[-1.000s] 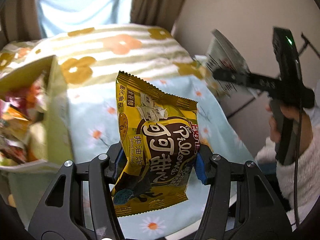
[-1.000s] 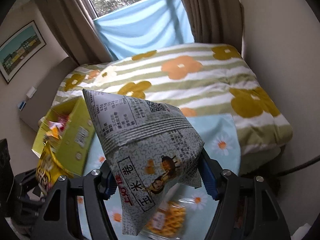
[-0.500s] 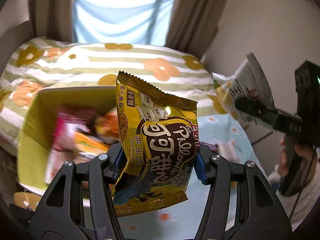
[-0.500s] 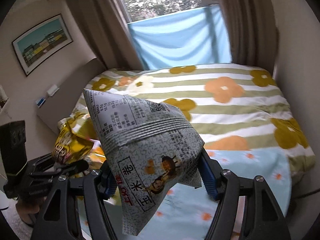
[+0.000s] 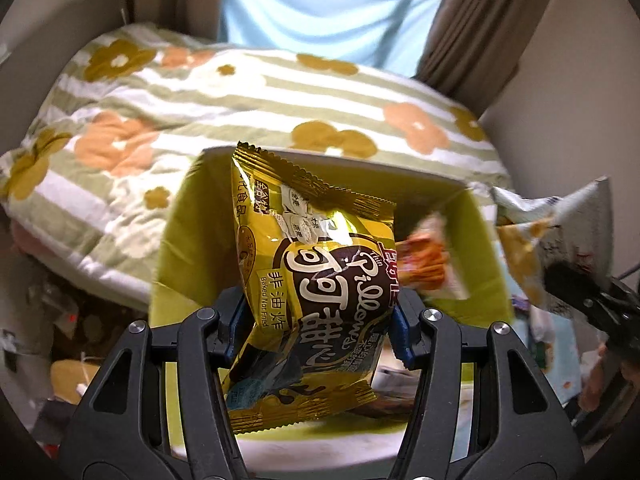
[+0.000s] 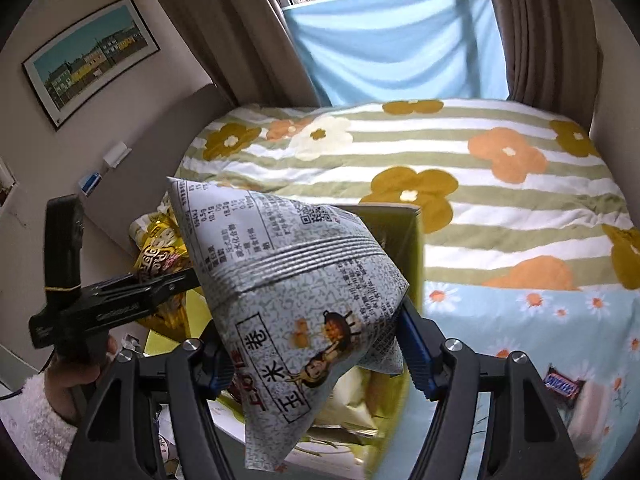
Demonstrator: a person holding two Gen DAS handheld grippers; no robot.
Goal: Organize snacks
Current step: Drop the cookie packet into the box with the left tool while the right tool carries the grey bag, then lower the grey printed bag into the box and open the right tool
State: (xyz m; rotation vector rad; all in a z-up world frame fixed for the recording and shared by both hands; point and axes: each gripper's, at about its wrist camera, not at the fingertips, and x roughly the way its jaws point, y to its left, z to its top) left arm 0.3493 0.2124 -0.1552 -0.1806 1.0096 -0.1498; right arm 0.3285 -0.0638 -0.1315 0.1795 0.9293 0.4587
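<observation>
My left gripper (image 5: 316,332) is shut on a yellow snack bag (image 5: 316,280) and holds it over the open yellow-green box (image 5: 180,240). My right gripper (image 6: 316,352) is shut on a grey-white pyramid-shaped snack bag (image 6: 288,292), also above the box (image 6: 414,248). The grey-white bag (image 5: 568,216) shows at the right in the left wrist view. The left gripper with the yellow bag (image 6: 160,252) shows at the left in the right wrist view. Other snack packets (image 5: 428,264) lie inside the box.
The box sits on a light blue daisy cloth (image 6: 540,312) at the foot of a bed with a striped flowered duvet (image 6: 500,200). A Snickers bar (image 6: 564,386) lies on the cloth at right. Clutter (image 5: 60,320) sits on the floor at left.
Both grippers have moved left with their bags, from over the blue cloth to above the open box. Both stay shut on their bags.
</observation>
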